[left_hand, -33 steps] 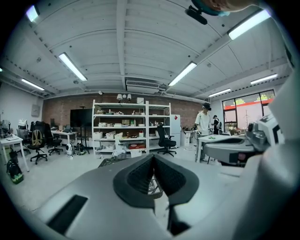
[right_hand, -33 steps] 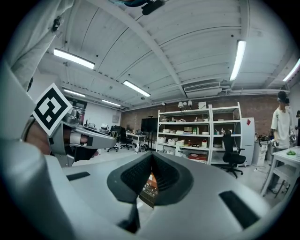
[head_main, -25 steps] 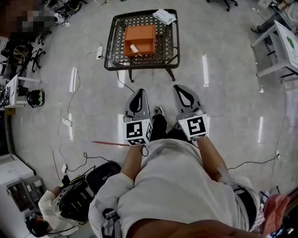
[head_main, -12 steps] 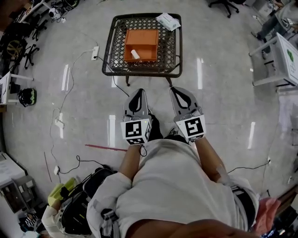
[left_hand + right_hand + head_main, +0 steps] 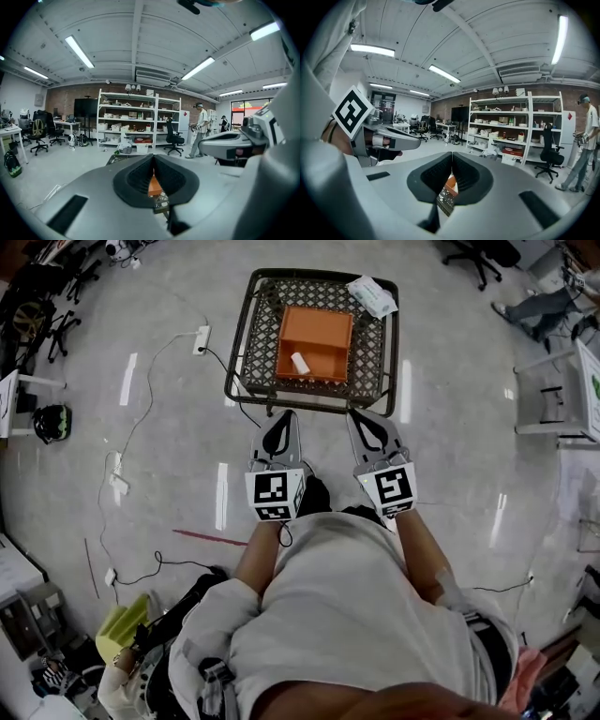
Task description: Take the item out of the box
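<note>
An orange box [image 5: 314, 341] stands on a black lattice metal table [image 5: 251, 352] at the top of the head view. A small white item [image 5: 300, 362] lies inside the box near its front wall. Both grippers hang in the air just short of the table's near edge, pointing at it. My left gripper [image 5: 281, 416] is shut with nothing in it, and so is my right gripper [image 5: 361, 415]. Through the gap under the closed jaws, the left gripper [image 5: 153, 155] view shows a slice of the orange box [image 5: 154, 186]. The right gripper [image 5: 452, 153] view shows the box [image 5: 451, 180] too.
A white packet [image 5: 372, 294] lies on the table's far right corner. A power strip [image 5: 201, 339] and cables lie on the floor at the left, with a red stick [image 5: 211, 538] nearer. White tables [image 5: 562, 381] stand at the right. Shelves [image 5: 126, 119] and a standing person [image 5: 200, 129] are far off.
The table with the orange box has come closer to both grippers, which now reach nearly to its near edge. Both grippers stay shut and side by side.
</note>
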The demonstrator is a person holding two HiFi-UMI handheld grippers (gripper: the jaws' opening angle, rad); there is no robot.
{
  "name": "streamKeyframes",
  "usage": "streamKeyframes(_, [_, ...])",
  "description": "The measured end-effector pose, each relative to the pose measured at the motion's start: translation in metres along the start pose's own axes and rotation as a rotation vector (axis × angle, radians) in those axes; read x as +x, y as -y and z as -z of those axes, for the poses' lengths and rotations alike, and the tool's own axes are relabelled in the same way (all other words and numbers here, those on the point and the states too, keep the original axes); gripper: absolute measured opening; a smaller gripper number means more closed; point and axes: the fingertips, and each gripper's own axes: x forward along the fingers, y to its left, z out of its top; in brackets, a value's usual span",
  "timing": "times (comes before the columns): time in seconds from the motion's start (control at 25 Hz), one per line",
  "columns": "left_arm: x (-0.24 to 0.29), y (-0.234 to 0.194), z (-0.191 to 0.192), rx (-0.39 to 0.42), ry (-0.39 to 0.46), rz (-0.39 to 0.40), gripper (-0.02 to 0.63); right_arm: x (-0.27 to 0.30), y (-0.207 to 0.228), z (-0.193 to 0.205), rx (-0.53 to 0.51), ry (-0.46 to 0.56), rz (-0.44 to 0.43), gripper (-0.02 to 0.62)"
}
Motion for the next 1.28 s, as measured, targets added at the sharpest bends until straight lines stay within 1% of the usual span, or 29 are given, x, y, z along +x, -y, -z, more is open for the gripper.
streamKeyframes(0.12, [0.008, -0.030, 0.003, -0.018, -0.037, 0.022, 0.009, 0.035, -0.011, -0.002, 0.024, -0.030, -0.027, 0.005])
streamKeyframes(0.24, [0.013, -0.050, 0.009, -0.046, -0.050, 0.050, 0.009, 0.064, -0.020, 0.005, 0.052, -0.068, -0.045, 0.005])
streamKeyframes(0.36, [0.017, -0.067, 0.011, -0.057, -0.057, 0.049, 0.009, 0.088, -0.029, 0.005, 0.039, -0.103, -0.061, 0.005])
streamKeyframes(0.48, [0.018, -0.081, 0.013, -0.070, -0.079, 0.051, 0.009, 0.106, -0.037, 0.004, 0.010, -0.140, -0.076, 0.005])
streamKeyframes(0.56, [0.021, -0.089, 0.017, -0.076, -0.095, 0.049, 0.009, 0.119, -0.039, 0.008, 0.010, -0.165, -0.082, 0.005])
streamKeyframes(0.72, [0.039, -0.109, 0.026, -0.092, -0.123, 0.031, 0.009, 0.149, -0.029, 0.022, 0.014, -0.209, -0.095, 0.005])
streamKeyframes(1.0, [0.074, -0.147, 0.051, -0.122, -0.183, -0.027, 0.009, 0.203, -0.018, 0.055, 0.009, -0.279, -0.152, 0.005])
streamKeyframes(1.16, [0.096, -0.163, 0.063, -0.140, -0.228, -0.059, 0.009, 0.225, -0.008, 0.073, 0.014, -0.351, -0.188, 0.005])
streamKeyframes(1.28, [0.112, -0.172, 0.074, -0.171, -0.256, -0.077, 0.009, 0.246, 0.001, 0.089, 0.014, -0.390, -0.211, 0.005])
